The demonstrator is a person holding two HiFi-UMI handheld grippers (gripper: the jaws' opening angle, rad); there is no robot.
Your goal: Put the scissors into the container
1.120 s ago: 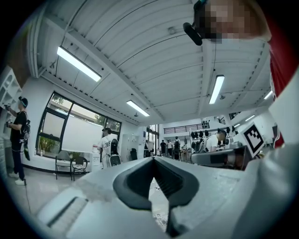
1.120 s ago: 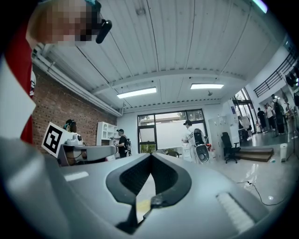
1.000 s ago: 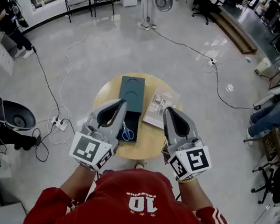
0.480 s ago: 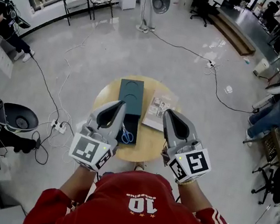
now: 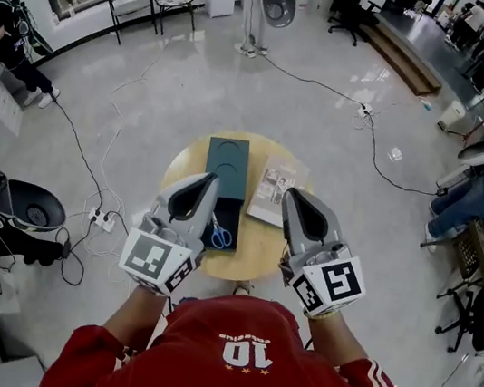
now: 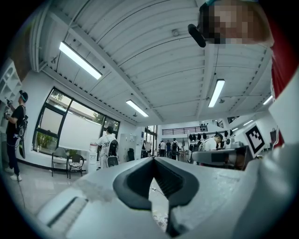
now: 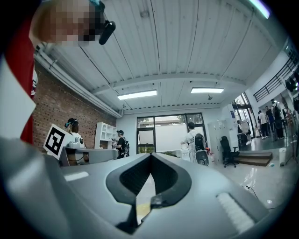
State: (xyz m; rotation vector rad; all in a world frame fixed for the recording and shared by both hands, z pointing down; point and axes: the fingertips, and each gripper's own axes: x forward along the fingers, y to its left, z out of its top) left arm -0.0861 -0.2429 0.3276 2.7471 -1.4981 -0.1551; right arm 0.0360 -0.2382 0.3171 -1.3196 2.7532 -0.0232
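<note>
I see a round table of pale yellow wood (image 5: 255, 250) on a glossy light grey floor (image 5: 197, 79) crossed by thin black cables (image 5: 325, 81). On the table there is a dark teal rectangular container (image 5: 228, 169), almost black at its nearer end, and small scissors with bright blue handles (image 5: 221, 233). A printed booklet (image 5: 277, 189) is cream with small multicoloured pictures. My left gripper (image 5: 208, 182) and right gripper (image 5: 290, 196) are matt light grey with black inner pads. Each carries bold black-and-white square markers. The person's jersey (image 5: 237, 362) is red, with a white number and white stripes on the sleeves.
</note>
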